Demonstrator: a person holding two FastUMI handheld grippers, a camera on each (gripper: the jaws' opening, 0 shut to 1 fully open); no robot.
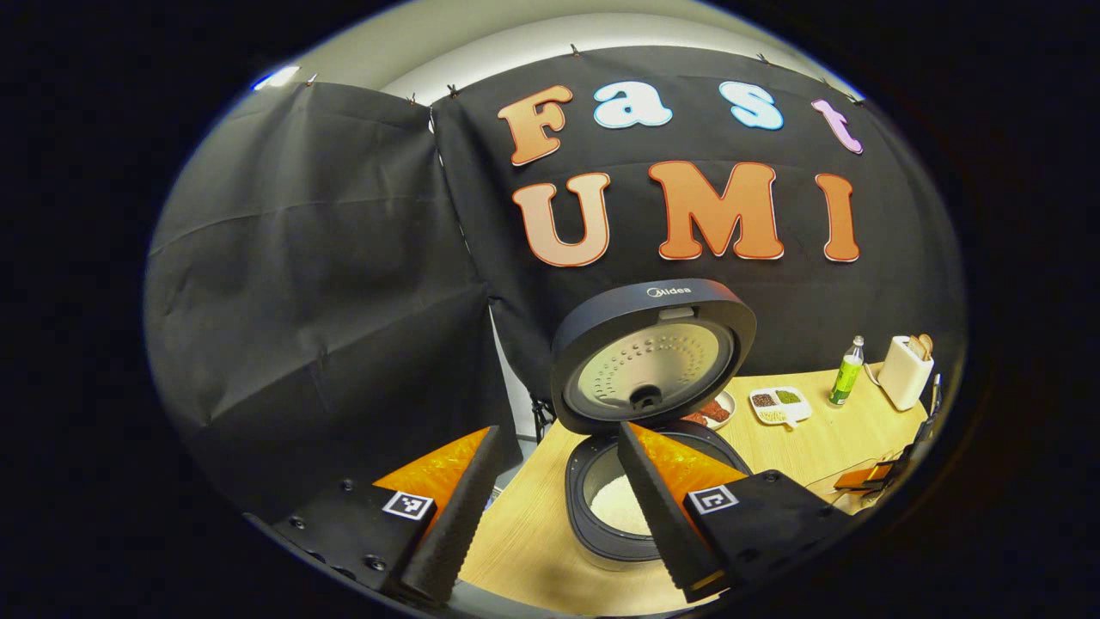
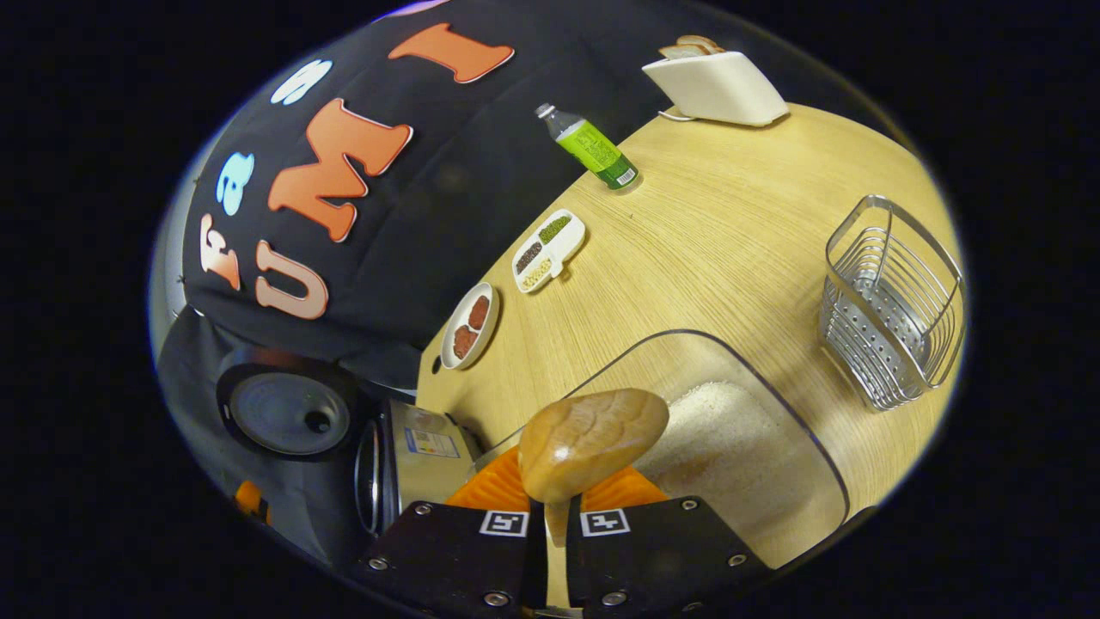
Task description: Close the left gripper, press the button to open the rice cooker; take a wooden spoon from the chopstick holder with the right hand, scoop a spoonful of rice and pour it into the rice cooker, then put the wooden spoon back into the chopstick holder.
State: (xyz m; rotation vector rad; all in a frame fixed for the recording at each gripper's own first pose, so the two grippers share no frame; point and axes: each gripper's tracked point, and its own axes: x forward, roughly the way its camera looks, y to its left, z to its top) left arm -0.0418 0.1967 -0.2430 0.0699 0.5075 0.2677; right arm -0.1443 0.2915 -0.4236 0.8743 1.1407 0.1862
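My right gripper (image 2: 554, 526) tilted, pinching one rounded wooden spoon (image 2: 591, 440) over one clear rice tub (image 2: 773, 413), my left gripper (image 1: 550, 516) spread before one open dark rice cooker (image 1: 653, 352)

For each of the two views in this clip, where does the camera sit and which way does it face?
Left gripper view: rides the left gripper, fingers apart, facing the open rice cooker and the booth wall.
Right gripper view: rides the right gripper, rolled sideways, fingers shut on the wooden spoon, over the clear rice container.
Shared: the cooker, green bottle, toaster and table.
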